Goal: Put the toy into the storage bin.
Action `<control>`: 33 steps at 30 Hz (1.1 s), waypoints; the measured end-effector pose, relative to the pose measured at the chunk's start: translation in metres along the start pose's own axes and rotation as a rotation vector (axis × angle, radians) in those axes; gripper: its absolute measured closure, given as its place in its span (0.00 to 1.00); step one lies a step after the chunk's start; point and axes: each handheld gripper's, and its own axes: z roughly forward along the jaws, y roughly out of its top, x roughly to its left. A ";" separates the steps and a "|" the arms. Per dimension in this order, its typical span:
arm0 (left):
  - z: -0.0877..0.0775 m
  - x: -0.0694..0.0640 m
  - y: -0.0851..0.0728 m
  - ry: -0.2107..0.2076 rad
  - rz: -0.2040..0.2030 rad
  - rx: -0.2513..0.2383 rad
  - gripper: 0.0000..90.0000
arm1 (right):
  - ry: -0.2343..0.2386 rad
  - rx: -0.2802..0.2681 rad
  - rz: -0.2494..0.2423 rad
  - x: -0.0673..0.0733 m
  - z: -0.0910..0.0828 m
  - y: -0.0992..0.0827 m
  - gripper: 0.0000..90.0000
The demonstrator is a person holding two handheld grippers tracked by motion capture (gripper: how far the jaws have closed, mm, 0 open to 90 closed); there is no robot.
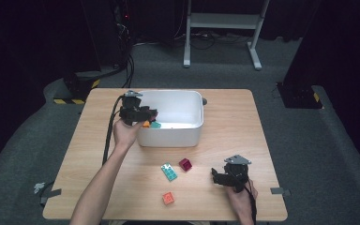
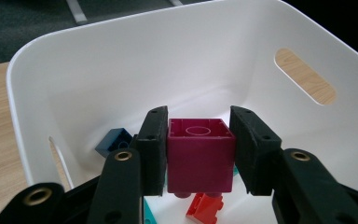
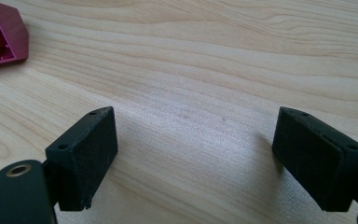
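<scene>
Our left gripper [image 2: 200,156] clamped a magenta block [image 2: 200,158] above the white bin [image 2: 121,60] (frame centre); our right gripper [image 3: 193,161] gaped wide, lower frame.

White plastic bin [image 1: 171,133] stands mid-table toward the far edge, its walls closing off all sides of the inside, where a dark blue block [image 2: 113,141], a red block [image 2: 205,208] and a teal piece [image 2: 149,215] take up part of the floor. Near of the bin, a teal flat brick [image 1: 169,171], a magenta cube [image 1: 185,164] and an orange block [image 1: 168,198] sit clustered mid-table. Bare wooden tabletop [image 1: 234,122] lies open right of the bin and at the far-left corner.
</scene>
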 end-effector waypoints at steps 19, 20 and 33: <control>0.005 0.008 -0.001 0.031 -0.019 0.015 0.47 | 0.000 0.000 0.000 0.000 0.000 0.000 0.15; 0.004 0.009 -0.001 0.028 -0.019 0.013 0.46 | 0.000 0.000 0.000 0.000 0.000 0.000 0.15; -0.026 -0.005 -0.001 -0.006 0.026 -0.059 0.38 | 0.000 0.000 0.000 0.000 0.000 0.000 0.15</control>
